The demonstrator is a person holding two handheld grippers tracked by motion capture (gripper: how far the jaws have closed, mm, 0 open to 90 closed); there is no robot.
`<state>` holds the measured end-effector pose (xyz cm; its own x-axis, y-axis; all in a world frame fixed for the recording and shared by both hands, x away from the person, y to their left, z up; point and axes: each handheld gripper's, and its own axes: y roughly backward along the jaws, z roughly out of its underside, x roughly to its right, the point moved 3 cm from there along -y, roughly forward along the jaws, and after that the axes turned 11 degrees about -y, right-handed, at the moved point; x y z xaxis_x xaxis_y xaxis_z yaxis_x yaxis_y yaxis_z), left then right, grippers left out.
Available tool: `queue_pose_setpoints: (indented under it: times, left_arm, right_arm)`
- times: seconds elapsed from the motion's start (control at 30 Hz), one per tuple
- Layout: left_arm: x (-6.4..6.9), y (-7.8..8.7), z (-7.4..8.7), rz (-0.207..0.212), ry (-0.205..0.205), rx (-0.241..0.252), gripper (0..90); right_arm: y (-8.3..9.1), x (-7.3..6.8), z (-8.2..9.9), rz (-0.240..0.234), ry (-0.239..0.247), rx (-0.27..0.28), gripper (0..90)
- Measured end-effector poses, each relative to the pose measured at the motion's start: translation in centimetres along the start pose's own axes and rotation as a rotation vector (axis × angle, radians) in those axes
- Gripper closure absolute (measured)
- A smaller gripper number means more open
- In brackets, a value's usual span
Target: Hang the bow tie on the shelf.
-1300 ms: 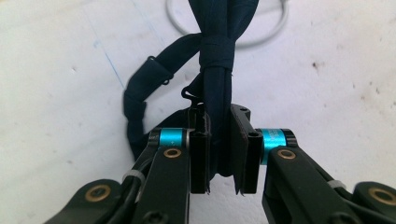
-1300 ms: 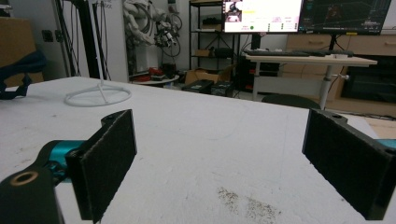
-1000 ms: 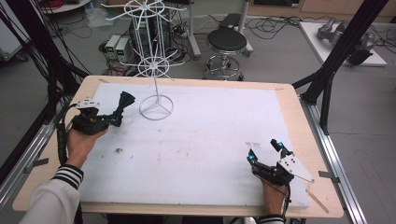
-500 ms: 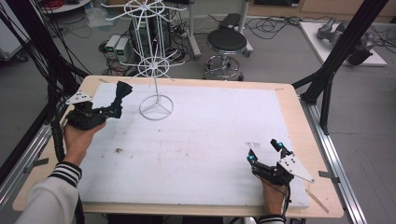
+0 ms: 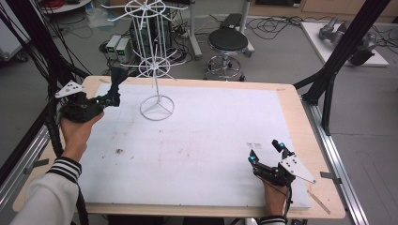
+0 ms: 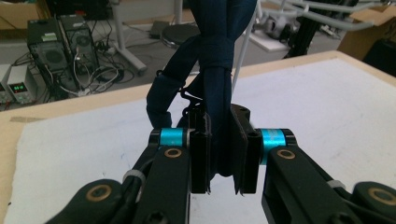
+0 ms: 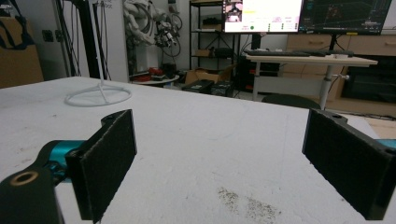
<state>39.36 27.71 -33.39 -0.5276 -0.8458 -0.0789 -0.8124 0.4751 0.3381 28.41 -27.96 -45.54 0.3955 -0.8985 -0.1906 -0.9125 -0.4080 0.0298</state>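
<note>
My left gripper (image 5: 110,97) hovers above the table's far left corner, shut on a dark blue strip of cloth (image 6: 215,70) that rises from between its jaws. In the high view the cloth (image 5: 116,79) points up toward the lower ring of a white wire rack (image 5: 156,70). The rack stands on a round base (image 5: 157,108) just right of the gripper. In the left gripper view my left gripper (image 6: 219,154) pinches the folded cloth tightly. My right gripper (image 5: 267,152) rests near the front right of the white mat, open and with nothing between its pads (image 7: 112,158).
A white mat (image 5: 202,140) covers the wooden table (image 5: 300,122). Black frame posts (image 5: 338,61) stand at the right and left edges. Behind the table are a round stool (image 5: 227,42) and electronics boxes (image 5: 119,47) on the floor.
My left gripper has lifted and moved back toward the far left corner, tilting the cloth up toward the rack. The right gripper has stayed still.
</note>
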Motion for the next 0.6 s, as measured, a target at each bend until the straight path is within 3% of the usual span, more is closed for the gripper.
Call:
queue_pose_setpoints:
  times: [0.6]
  left_arm:
    - [1.5,0.0,-2.8,0.014,-0.034,0.060,79.0]
  right_arm:
    - [0.0,0.0,0.0,0.000,0.002,0.000,9.0]
